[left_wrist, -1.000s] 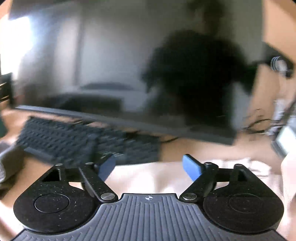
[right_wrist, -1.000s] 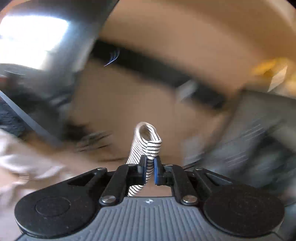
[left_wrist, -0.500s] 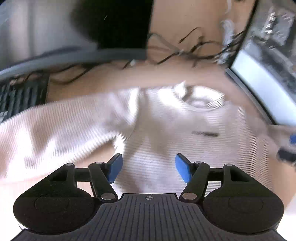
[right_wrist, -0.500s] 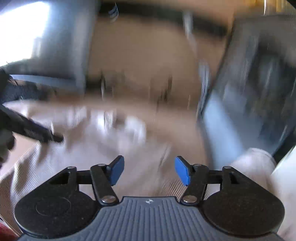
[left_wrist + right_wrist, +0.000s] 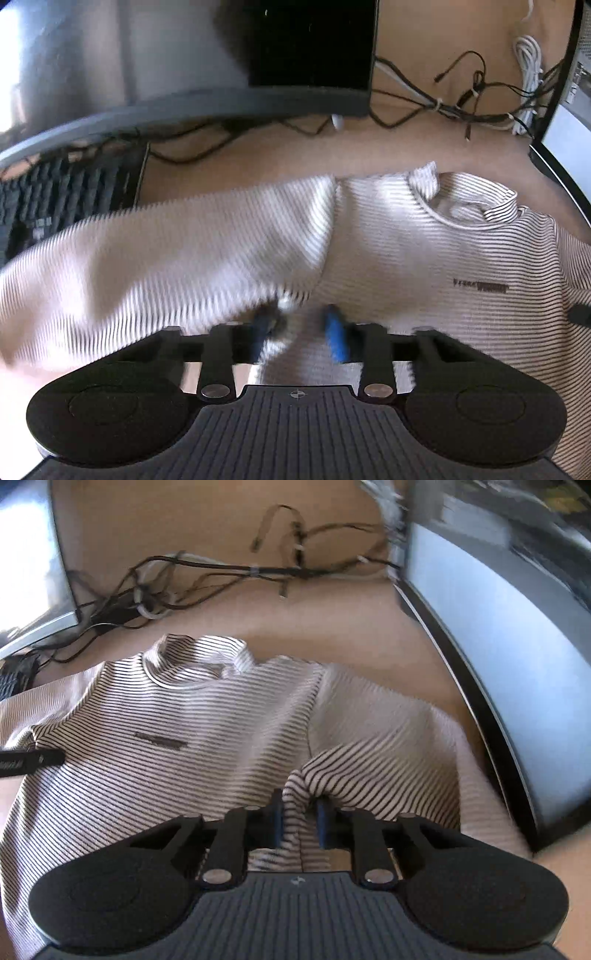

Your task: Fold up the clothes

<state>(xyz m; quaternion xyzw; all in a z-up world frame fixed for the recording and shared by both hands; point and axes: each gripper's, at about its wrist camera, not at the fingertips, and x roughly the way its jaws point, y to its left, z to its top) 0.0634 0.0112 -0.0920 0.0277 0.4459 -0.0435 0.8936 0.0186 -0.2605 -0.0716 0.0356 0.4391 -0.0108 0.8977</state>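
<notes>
Both grippers have come down from the monitors and bare desk onto a striped sweater (image 5: 424,266) since the earlier frames, and the right one, which stood wide half a second ago, has drawn in around a fold.

In the left wrist view the left gripper (image 5: 301,332) sits low over the sweater, jaws closing. A bunched edge where the left sleeve (image 5: 166,266) meets the body lies between the blue pads (image 5: 336,338), but a gap still shows beside the right pad and blur hides whether they press yet. The sleeve runs out to the left of this claw; the collar (image 5: 465,206) lies ahead and to the right, with a small dark label (image 5: 480,286) nearer on the chest.

In the right wrist view the right gripper (image 5: 299,823) is also closing — a raised hump of the right sleeve (image 5: 369,738) fills the narrow gap and both pads touch it. The sweater body spreads ahead and left of this claw, collar farthest away. A dark tip of the left gripper pokes in at the far left edge.

Ahead of both claws a tangle of cables (image 5: 207,576) lies on the desk (image 5: 332,613). A monitor (image 5: 498,657) stands just right of the right claw, and a keyboard (image 5: 55,199) lies ahead-left of the left one.
</notes>
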